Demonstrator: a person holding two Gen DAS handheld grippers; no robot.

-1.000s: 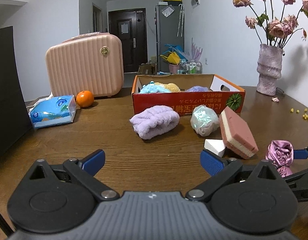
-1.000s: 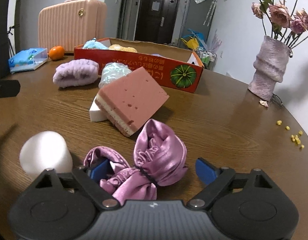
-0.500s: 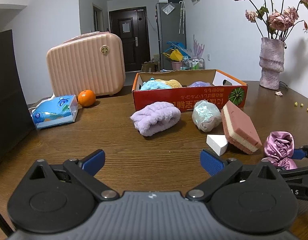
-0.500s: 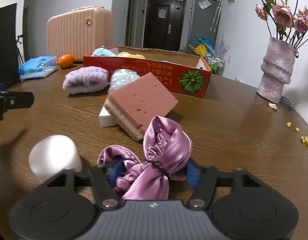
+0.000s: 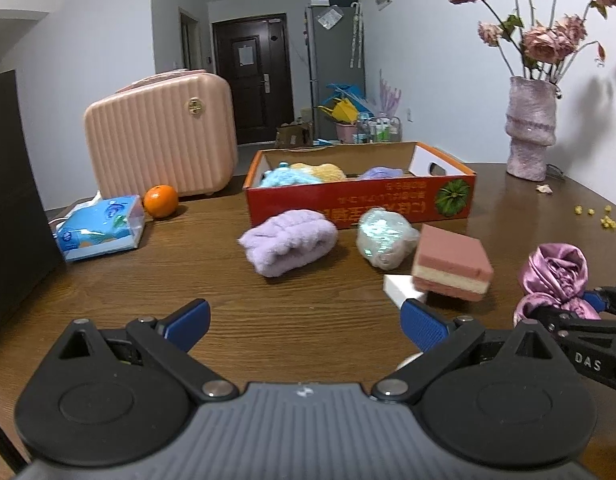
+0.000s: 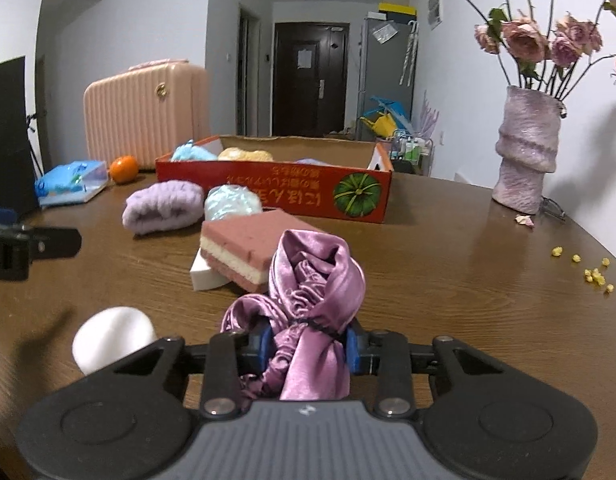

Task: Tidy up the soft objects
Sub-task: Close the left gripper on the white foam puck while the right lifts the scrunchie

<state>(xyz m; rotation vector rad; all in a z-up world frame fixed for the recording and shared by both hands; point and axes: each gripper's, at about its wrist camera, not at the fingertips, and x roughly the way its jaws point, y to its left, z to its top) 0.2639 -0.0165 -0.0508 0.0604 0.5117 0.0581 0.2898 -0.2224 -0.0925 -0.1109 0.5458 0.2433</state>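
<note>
On table at six o'clock: satin scrunchie [image 6: 308, 300], right hand-held gripper [image 6: 308, 346] closing onto it, left hand-held gripper [image 5: 304, 320] wide, empty; next, carry to box [image 6: 268, 190] at twelve.

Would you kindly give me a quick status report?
Right gripper closing on purple satin scrunchie. Left gripper open, empty. Pink sponge between scrunchie and box.

I am in a lived-in home, at a wooden dining table [image 6: 447, 272]. Ahead of my jaws a hallway leads to a dark entrance door [image 6: 308, 80] beside a tall fridge [image 6: 387, 76]. A pink suitcase [image 5: 160, 136], tissue pack [image 5: 100, 228] and vase of dried roses [image 6: 525, 152] fit that.
</note>
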